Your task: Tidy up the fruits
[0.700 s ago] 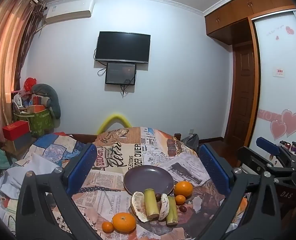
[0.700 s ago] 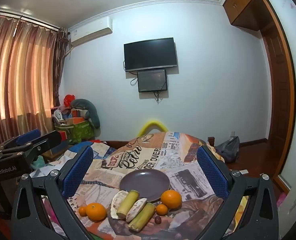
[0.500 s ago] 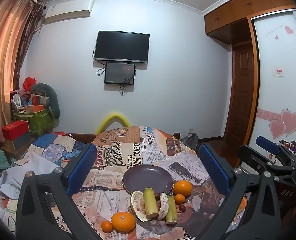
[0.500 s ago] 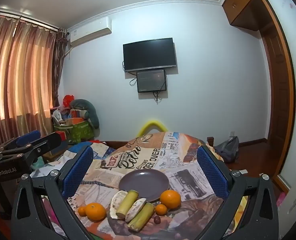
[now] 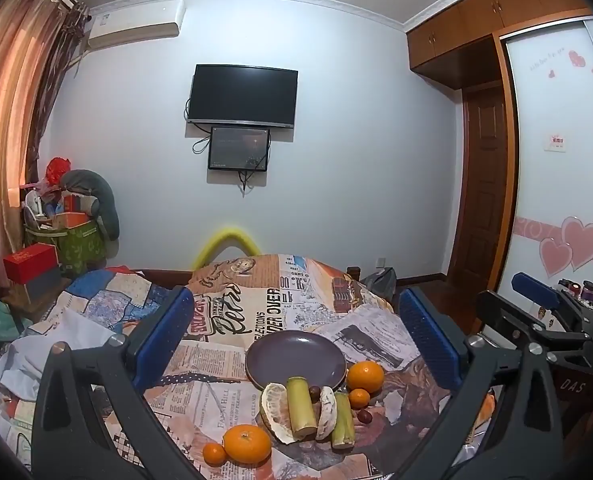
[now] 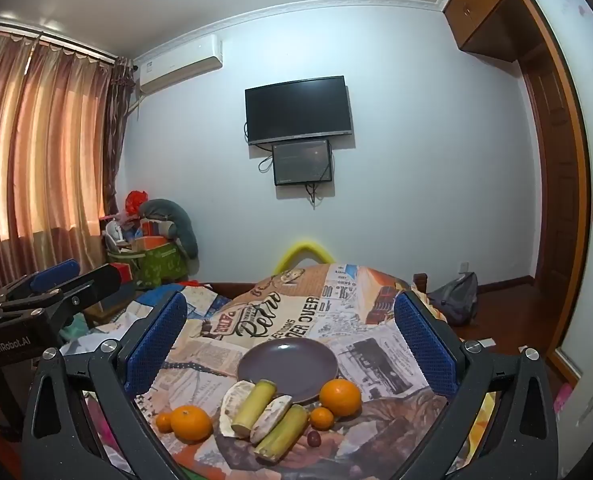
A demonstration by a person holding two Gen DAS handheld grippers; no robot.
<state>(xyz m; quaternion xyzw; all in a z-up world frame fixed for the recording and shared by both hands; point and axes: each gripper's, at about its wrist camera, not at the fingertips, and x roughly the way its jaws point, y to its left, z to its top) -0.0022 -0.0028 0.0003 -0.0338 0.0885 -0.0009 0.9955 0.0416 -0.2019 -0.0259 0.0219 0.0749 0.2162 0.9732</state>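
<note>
An empty purple plate (image 5: 295, 357) (image 6: 288, 367) sits on a newspaper-print cloth. In front of it lie two sugarcane pieces (image 5: 300, 406) (image 6: 253, 405), pomelo segments (image 5: 276, 406) (image 6: 270, 418), two big oranges (image 5: 247, 443) (image 6: 339, 397), small oranges (image 5: 359, 397) (image 6: 322, 418) and dark grapes (image 5: 363, 416) (image 6: 313, 438). My left gripper (image 5: 296, 338) is open and empty, held above and short of the fruit. My right gripper (image 6: 290, 342) is open and empty, likewise. Each gripper shows at the edge of the other's view.
The cloth-covered table (image 5: 232, 312) has rumpled cloth at the left (image 5: 96, 312). A green basket of clutter (image 6: 156, 260) stands by the curtain. A TV (image 5: 242, 96) hangs on the far wall. A door (image 5: 484, 184) is at right.
Both views have shifted very slightly; the fruit and plate have not moved. Both grippers stay open.
</note>
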